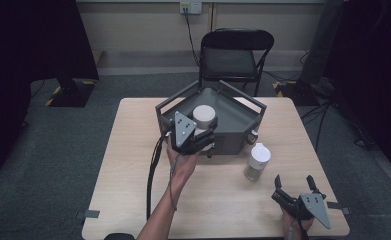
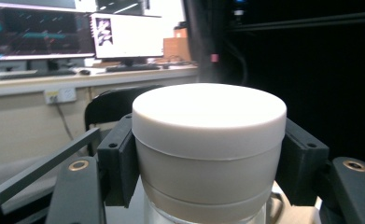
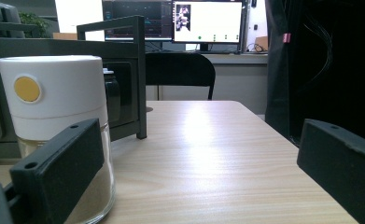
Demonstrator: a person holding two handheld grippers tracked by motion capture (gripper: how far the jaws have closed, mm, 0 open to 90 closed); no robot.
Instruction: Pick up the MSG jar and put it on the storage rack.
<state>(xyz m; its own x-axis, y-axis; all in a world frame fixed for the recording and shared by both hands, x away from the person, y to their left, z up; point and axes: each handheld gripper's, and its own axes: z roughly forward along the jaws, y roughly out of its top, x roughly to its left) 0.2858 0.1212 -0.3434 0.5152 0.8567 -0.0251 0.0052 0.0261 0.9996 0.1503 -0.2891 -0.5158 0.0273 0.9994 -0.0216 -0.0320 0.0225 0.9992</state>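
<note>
A white-lidded jar was pinched at its lid by the left hand-held gripper above the grey bin, apparently for placing inside. The right hand-held gripper was kept spread on the worktop, near a second jar.

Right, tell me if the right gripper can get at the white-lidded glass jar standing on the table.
Probably yes: the right gripper is open, and the white-lidded glass jar stands just ahead of it on bare wooden table, nothing between.
</note>
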